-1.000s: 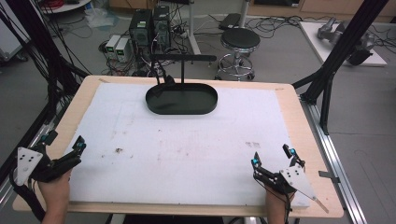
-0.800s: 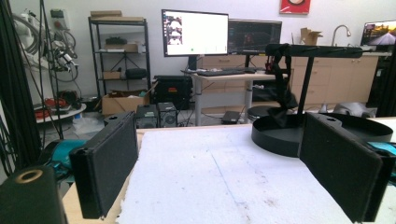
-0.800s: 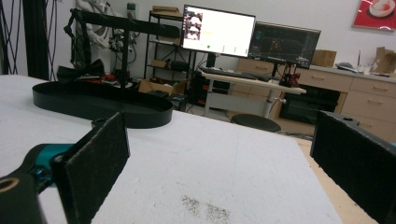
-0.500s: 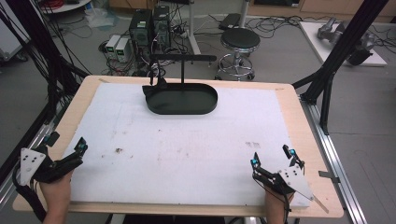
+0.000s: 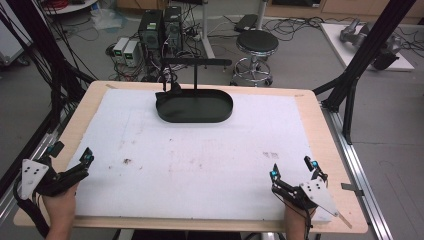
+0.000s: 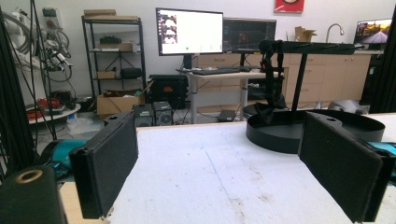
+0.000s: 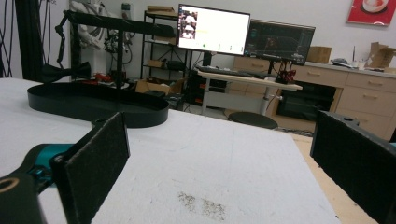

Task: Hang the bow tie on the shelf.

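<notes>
Jaws on the left gripper (image 5: 86, 161) and right gripper (image 5: 293, 169) are both spread wide, nothing between them. Black tray (image 5: 195, 106) sits well ahead of both, across the table (image 5: 310, 107).

Open white mat (image 5: 200, 165) from near edge up to the tray (image 5: 195, 106); nothing between the near corners. Only obstacles: tray at far centre, its stand (image 5: 195, 75) with crossbar overhead, dark piece (image 5: 170, 89) hanging at left end.

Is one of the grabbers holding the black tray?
No, the left gripper and right gripper sit open near the table's front edge, far from the black tray.
</notes>
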The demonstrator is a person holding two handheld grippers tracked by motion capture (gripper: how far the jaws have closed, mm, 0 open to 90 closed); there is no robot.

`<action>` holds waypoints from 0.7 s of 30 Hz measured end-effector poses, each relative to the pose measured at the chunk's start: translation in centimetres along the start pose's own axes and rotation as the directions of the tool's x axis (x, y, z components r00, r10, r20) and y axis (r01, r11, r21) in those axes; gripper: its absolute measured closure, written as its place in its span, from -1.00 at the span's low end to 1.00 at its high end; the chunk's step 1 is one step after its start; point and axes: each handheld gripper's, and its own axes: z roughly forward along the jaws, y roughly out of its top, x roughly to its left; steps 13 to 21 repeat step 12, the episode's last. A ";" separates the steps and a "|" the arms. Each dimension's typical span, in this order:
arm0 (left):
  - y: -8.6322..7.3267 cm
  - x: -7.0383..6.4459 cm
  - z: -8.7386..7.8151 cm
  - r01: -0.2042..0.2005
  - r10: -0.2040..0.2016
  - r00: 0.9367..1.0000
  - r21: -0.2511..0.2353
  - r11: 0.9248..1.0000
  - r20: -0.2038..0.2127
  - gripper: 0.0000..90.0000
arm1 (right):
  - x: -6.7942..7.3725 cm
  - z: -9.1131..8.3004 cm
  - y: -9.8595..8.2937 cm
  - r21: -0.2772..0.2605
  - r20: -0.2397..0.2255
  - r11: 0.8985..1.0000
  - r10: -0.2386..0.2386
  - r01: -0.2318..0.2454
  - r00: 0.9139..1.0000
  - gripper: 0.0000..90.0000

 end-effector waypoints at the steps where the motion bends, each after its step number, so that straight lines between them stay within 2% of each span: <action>1: 0.0 0.0 0.0 -0.001 0.001 1.000 0.000 1.000 0.000 -0.72 | 0.0 0.0 0.0 0.000 0.000 1.000 0.000 0.000 1.000 -0.92; 8: 0.1 -0.2 0.1 -0.012 0.012 1.000 0.001 1.000 0.006 -0.72 | 0.0 -0.1 0.1 -0.003 0.002 1.000 -0.003 0.003 1.000 -0.92; 11: 0.2 -0.3 0.1 -0.023 0.023 1.000 0.000 1.000 0.009 -0.72 | 0.0 -0.1 0.2 0.015 -0.003 1.000 0.024 -0.024 1.000 -0.92; 21: 0.2 -0.3 0.1 -0.023 0.023 1.000 0.000 1.000 0.009 -0.72 | 0.0 -0.1 0.2 0.015 -0.003 1.000 0.024 -0.024 1.000 -0.92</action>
